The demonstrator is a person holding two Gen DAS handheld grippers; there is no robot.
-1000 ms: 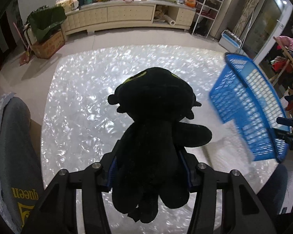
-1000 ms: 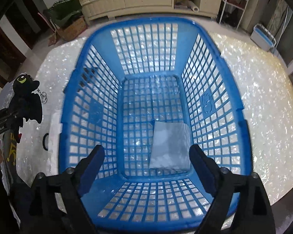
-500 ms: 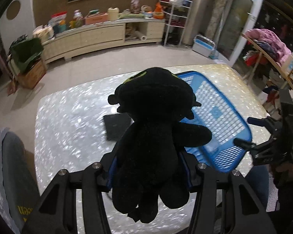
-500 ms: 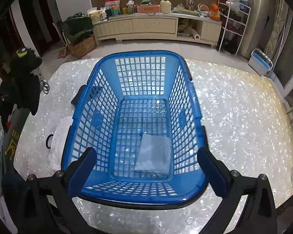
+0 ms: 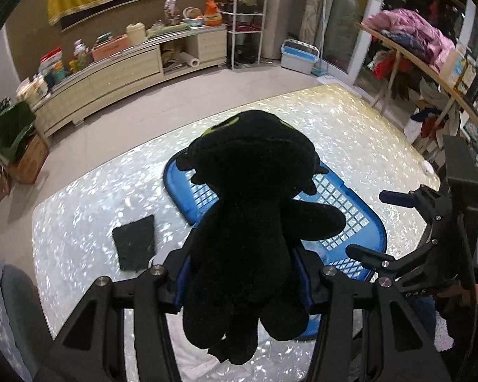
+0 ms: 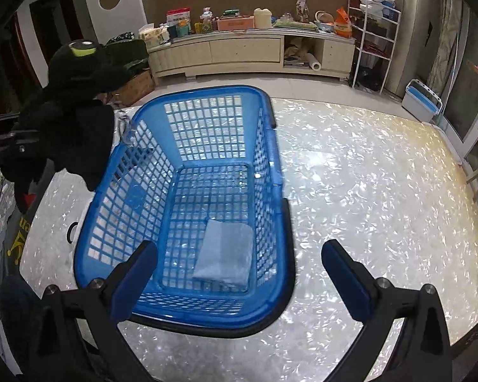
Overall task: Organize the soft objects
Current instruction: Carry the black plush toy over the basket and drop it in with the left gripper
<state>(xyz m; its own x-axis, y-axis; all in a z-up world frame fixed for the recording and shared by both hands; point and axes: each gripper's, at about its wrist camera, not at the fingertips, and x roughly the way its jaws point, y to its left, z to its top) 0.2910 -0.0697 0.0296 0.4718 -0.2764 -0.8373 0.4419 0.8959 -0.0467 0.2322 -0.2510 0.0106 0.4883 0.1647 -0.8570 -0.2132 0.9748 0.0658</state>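
Black plush toy [image 5: 248, 222] clamped by left gripper [image 5: 243, 281]; "queen" lettering unreadable.

plush toy [image 5: 251, 222] hides basket [image 5: 350, 219] middle

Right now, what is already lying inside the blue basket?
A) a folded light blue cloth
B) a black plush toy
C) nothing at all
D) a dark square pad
A: a folded light blue cloth lies on the floor of the blue basket, while the black plush toy is held in the left gripper and the dark square pad lies on the table outside.
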